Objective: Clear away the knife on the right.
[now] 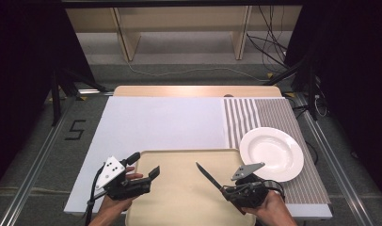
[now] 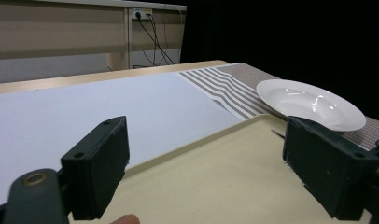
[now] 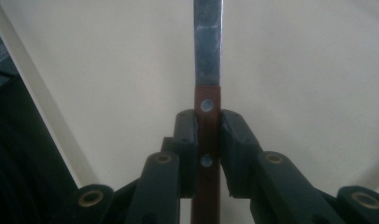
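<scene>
Knife (image 1: 207, 175) already gripped: right gripper (image 3: 208, 135) pinched on brown riveted handle, blade held above tray (image 1: 179, 207), pointing far-left. Left gripper (image 1: 143, 165) spread wide, empty, over tray's near-left corner. Setting down seemingly still left. White plate (image 1: 272, 153) on striped mat (image 1: 259, 113), right on bench (image 1: 156, 122). Nothing in way.

jaws: left gripper (image 2: 204, 170) black, spread wide, nothing between
below: beige plastic tray (image 2: 215, 182)
right: round white ceramic plate (image 2: 309, 102) on striped placemat (image 2: 225, 88)
</scene>
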A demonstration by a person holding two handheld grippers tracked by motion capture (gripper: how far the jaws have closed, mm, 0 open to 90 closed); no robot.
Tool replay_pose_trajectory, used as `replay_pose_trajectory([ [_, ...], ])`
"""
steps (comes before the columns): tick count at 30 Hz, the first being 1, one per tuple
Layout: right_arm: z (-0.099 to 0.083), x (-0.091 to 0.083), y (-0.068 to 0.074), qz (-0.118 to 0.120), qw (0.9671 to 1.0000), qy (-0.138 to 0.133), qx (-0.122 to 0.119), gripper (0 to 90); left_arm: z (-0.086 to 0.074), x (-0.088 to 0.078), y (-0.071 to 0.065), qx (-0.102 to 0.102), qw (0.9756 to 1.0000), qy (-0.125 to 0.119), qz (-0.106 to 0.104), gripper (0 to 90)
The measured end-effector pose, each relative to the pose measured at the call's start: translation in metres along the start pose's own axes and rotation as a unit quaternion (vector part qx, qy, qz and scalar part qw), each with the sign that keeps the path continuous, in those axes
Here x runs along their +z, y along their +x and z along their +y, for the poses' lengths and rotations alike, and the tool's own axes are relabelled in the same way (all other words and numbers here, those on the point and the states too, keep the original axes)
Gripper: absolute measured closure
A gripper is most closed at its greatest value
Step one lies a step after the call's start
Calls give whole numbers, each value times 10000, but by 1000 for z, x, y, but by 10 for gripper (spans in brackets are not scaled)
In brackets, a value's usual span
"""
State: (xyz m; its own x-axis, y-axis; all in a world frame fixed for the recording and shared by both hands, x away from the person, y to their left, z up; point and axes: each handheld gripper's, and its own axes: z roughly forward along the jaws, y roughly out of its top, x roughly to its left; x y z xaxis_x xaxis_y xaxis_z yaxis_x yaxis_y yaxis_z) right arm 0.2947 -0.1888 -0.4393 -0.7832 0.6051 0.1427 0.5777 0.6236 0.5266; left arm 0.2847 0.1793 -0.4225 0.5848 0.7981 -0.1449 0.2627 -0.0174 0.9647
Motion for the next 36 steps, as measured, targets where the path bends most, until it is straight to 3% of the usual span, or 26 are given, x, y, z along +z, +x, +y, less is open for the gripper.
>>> replay_pose_trajectory([
  [6, -1, 5, 0, -50, 9997, 220, 16, 777, 0, 0, 0, 7, 10000, -1, 0, 143],
  [8, -1, 6, 0, -46, 9995, 294, 127, 777, 0, 0, 0, 1, 10000, -3, -9, 143],
  [25, -3, 21, -1, -141, 9955, 938, 16, 769, 0, 0, -1, -14, 10000, -16, -29, 143],
  [26, -3, 21, -1, -130, 9955, 938, 17, 763, 0, 0, -1, -17, 10000, -19, -29, 142],
  [29, -1, 19, 0, -42, 9960, 891, 49, 581, 0, 0, -1, -13, 10000, -18, -29, 142],
  [31, 1, 17, 0, -37, 9969, 782, 41, 528, 0, 0, -1, -11, 10000, -15, -28, 142],
  [33, 2, 13, 1, -61, 9983, 580, -67, 522, 0, 0, -1, -7, 10000, -10, -26, 142],
  [36, 4, 9, 3, -118, 9993, 233, -275, 641, 0, 0, -1, -8, 10000, -7, -21, 142],
])
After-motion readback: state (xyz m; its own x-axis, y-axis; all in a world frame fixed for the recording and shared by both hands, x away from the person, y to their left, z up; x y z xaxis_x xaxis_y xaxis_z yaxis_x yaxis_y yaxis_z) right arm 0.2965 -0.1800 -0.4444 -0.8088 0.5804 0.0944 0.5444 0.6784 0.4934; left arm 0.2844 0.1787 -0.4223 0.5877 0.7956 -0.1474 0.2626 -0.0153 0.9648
